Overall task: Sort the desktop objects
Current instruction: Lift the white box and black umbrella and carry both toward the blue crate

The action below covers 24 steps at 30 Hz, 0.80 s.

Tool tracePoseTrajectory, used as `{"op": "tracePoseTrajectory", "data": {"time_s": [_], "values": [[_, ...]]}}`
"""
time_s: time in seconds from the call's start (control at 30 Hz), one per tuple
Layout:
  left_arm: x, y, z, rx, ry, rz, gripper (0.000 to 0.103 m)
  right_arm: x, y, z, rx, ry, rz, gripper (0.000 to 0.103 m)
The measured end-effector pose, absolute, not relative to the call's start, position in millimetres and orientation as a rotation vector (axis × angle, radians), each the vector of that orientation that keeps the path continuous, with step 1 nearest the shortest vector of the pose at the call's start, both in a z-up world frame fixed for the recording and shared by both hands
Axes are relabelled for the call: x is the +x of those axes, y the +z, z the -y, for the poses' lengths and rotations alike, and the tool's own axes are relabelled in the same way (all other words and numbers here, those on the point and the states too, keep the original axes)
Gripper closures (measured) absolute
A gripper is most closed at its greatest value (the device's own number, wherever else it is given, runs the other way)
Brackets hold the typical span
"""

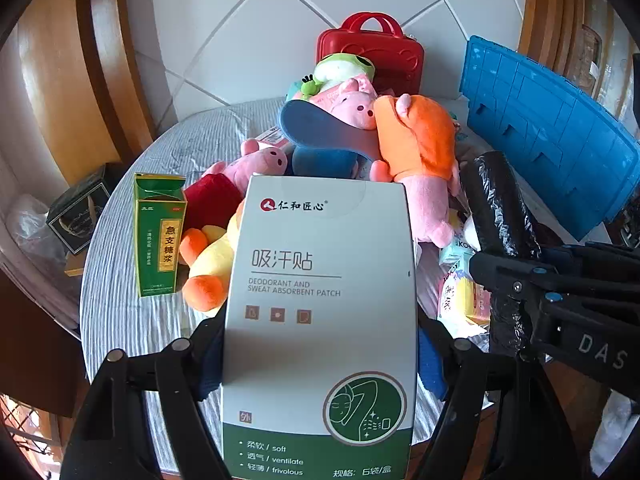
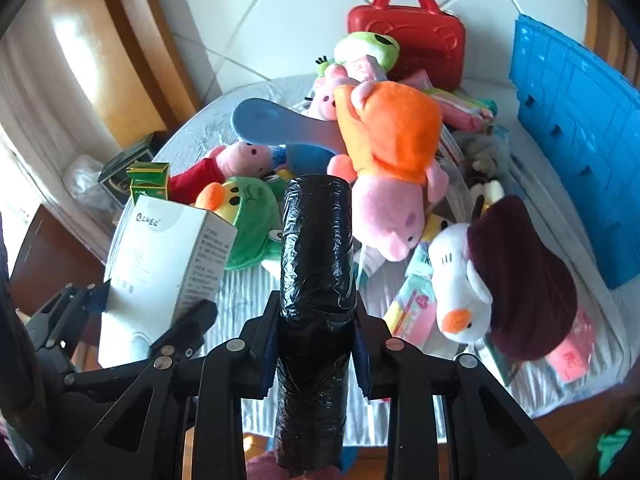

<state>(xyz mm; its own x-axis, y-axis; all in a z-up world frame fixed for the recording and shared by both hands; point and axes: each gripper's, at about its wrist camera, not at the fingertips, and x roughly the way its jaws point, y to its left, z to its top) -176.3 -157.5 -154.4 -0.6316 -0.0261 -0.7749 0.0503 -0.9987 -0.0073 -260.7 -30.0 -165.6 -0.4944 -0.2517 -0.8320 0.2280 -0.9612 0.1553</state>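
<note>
Here, the left hand-held gripper (image 1: 320, 360) is clamping a white patch box (image 1: 320, 300) above the table (image 1: 120, 320), while the right hand-held gripper (image 2: 316, 356) is squeezing a black bag roll (image 2: 316, 280) beside it.

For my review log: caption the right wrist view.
Right tongs grip a black roll above the toy-strewn table.

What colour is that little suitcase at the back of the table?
Red, handle included: the suitcase shows best in the right wrist view.
</note>
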Motion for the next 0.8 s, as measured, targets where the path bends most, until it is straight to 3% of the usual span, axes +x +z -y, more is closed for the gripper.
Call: {"op": "tracePoseTrajectory", "data": {"time_s": [0.5,0.8], "values": [[-207.7,-145.1,184.5,1.285,-2.923,-0.169,0.027,-279.3,-135.9,58.3,1.365,-2.609,-0.041,0.073],[-218.8,-132.8,156.3,1.285,-2.966,-0.116,0.027,-277.6,-122.5,43.5,1.357,-2.667,-0.041,0.073]]}}
